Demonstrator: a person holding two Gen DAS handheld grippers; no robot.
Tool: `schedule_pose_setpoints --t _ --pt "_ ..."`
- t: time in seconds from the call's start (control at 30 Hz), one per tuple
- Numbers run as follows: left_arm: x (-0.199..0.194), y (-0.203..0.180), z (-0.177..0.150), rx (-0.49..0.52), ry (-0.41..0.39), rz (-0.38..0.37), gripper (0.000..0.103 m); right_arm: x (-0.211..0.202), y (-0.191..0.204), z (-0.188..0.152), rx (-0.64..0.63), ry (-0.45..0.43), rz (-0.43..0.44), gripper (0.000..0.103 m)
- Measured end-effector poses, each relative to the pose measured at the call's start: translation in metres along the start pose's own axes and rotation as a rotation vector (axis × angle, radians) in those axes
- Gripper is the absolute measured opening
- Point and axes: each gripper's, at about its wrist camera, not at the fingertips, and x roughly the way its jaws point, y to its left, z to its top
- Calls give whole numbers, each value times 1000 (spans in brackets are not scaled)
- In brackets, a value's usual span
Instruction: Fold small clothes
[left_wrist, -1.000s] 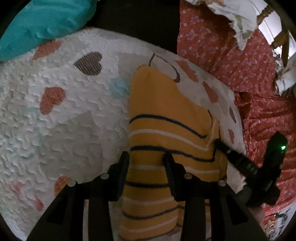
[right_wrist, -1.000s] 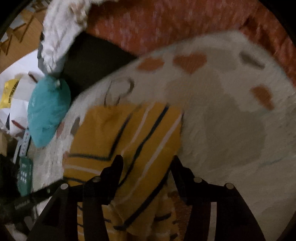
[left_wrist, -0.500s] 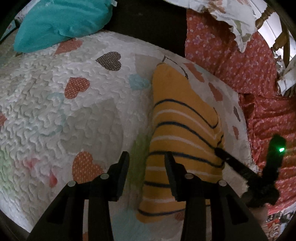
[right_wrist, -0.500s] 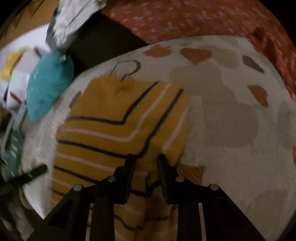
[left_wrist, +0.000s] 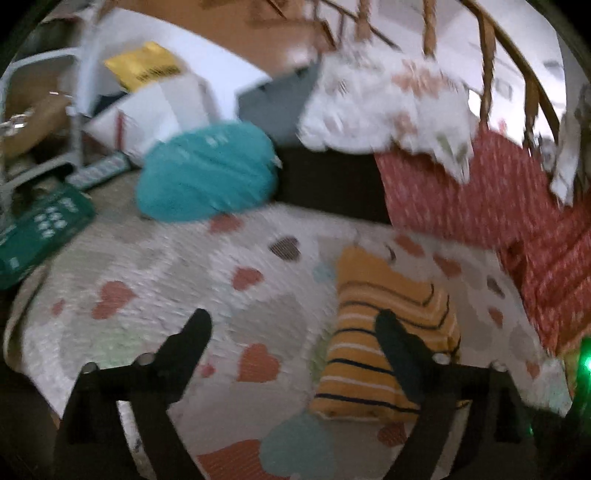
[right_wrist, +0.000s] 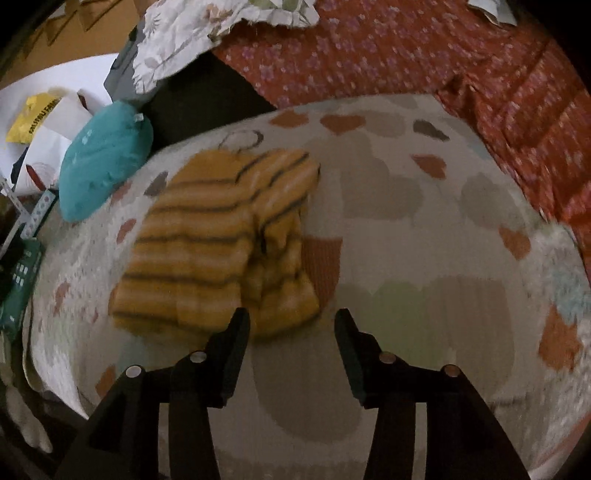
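A big white quilt with hearts (right_wrist: 424, 258) covers most of both views. It is soft and bumpy, with red, brown and blue hearts on it.

A red flowery cloth (right_wrist: 406, 55) lies past the quilt, at about 1 o'clock in the right wrist view and at 3 o'clock in the left wrist view (left_wrist: 480, 192).

A teal pillow (left_wrist: 207, 177) sits at the far edge of the quilt, at about 11 o'clock in the left wrist view. In the right wrist view it is at 10 o'clock (right_wrist: 107, 158).

The yellow striped top (right_wrist: 218, 243) lies folded on the quilt. It has dark and white stripes. In the right wrist view it is at about 10 o'clock from the middle, with one part folded over the other. In the left wrist view it is at 4 o'clock (left_wrist: 384, 332), and it looks blurry.

The left gripper (left_wrist: 291, 325) is up above the quilt. Its jaws are opening and stand wide apart, with nothing between them. One finger shows in front of the top.

The right gripper (right_wrist: 291, 325) is just beside the near edge of the top. Its jaws are opening too, and nothing is between them.
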Motion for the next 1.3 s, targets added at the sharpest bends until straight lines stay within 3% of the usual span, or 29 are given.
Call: schedule_pose_setpoints --t 0.07,0.17,0.27,0.37,0.47,0.87,1.3 --pt "-19 8 -2 -22 -48 17 103 -8 1 -13 10 -2 2 52" --pt "-37 20 -9 -40 -67 67 103 -22 7 -33 11 -22 -2 58" --pt "-32 27 -24 -11 -1 153 103 -29 16 -51 -8 -22 -12 63" --pt "-16 26 -32 58 105 180 103 -29 26 -64 -52 -8 -29 65" --pt "-12 18 -41 120 105 206 103 -25 33 -71 -93 -8 -57 67" --pt "14 -19 -66 275 232 128 103 -7 31 -70 -97 16 -119 70" --pt "29 -16 -70 217 343 52 103 7 34 -71 -109 47 -139 73"
